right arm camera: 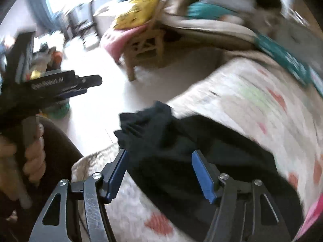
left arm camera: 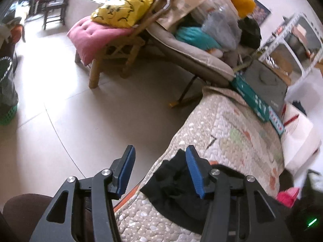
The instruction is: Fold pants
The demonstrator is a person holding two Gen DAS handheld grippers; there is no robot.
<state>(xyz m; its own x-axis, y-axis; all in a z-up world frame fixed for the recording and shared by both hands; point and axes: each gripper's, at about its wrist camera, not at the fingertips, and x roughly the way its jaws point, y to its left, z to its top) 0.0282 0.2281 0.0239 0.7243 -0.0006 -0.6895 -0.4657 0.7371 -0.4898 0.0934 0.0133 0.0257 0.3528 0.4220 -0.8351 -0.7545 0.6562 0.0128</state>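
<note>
The black pants [right arm camera: 181, 151] lie crumpled on a patterned quilt [right arm camera: 252, 100] that covers a bed. In the left wrist view, the pants [left arm camera: 173, 187] lie at the quilt's [left arm camera: 232, 137] near corner. My left gripper [left arm camera: 160, 154] is open and empty, its right finger over the pants and its left finger over the floor. It also shows from the side in the right wrist view [right arm camera: 88, 84], held in a hand. My right gripper [right arm camera: 159, 156] is open just above the pants, its fingers straddling the bunched cloth. The right wrist view is blurred.
A bamboo chair [left arm camera: 113, 50] with a pink cushion [left arm camera: 94, 36] and a yellow bag [left arm camera: 123, 10] stands across the tiled floor [left arm camera: 60, 111]. A padded lounger [left arm camera: 191, 54] piled with clothes stands beside it. Boxes [left arm camera: 260, 92] lie at the bed's far end. A green basket [left arm camera: 8, 113] is at left.
</note>
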